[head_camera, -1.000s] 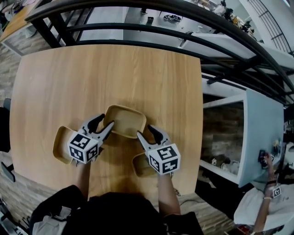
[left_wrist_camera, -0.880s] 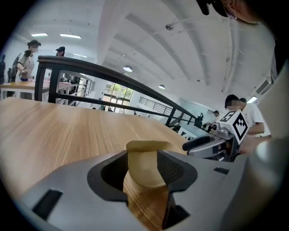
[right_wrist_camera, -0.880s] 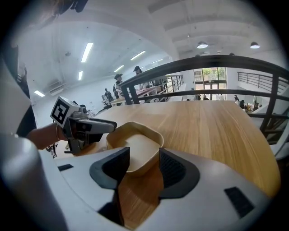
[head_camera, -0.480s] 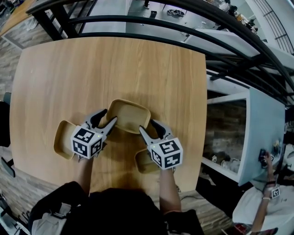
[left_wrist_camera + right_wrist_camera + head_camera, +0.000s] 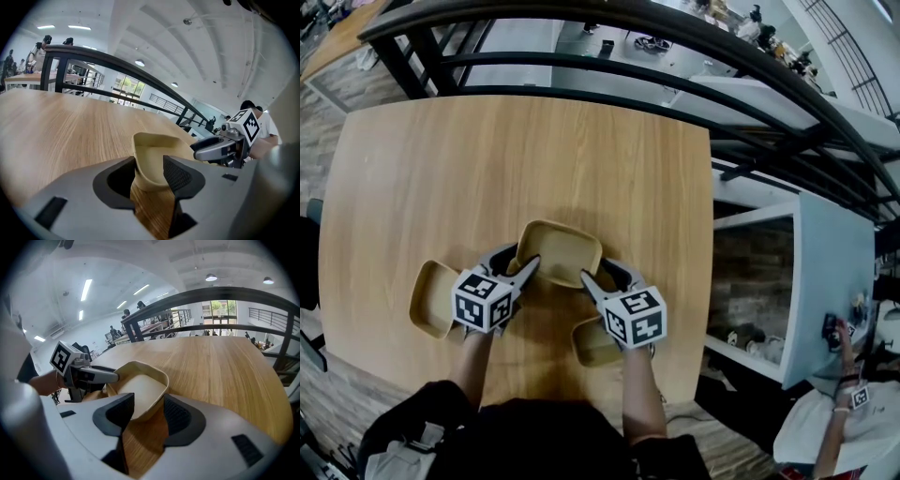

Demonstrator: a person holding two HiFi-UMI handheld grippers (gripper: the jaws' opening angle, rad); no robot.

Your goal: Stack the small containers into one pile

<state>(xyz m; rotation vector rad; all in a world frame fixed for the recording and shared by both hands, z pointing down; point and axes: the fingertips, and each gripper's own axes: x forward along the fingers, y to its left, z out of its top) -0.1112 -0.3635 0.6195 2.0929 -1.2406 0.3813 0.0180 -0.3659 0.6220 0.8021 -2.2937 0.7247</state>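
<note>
Three small tan containers: middle container [image 5: 559, 251], left container [image 5: 433, 298], right container [image 5: 593, 342]. Two handheld grippers: left gripper [image 5: 522, 260], right gripper [image 5: 598, 272]. Two marker cubes, one per gripper: [image 5: 483, 300], [image 5: 635, 319]. One wooden table [image 5: 487, 159]. One dark metal railing [image 5: 211, 294].

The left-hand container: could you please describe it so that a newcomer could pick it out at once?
On the wooden table lie three shallow tan containers. The left container sits nearest the table's left edge. The middle container lies farther back, and the right container is close to the near edge.
</note>
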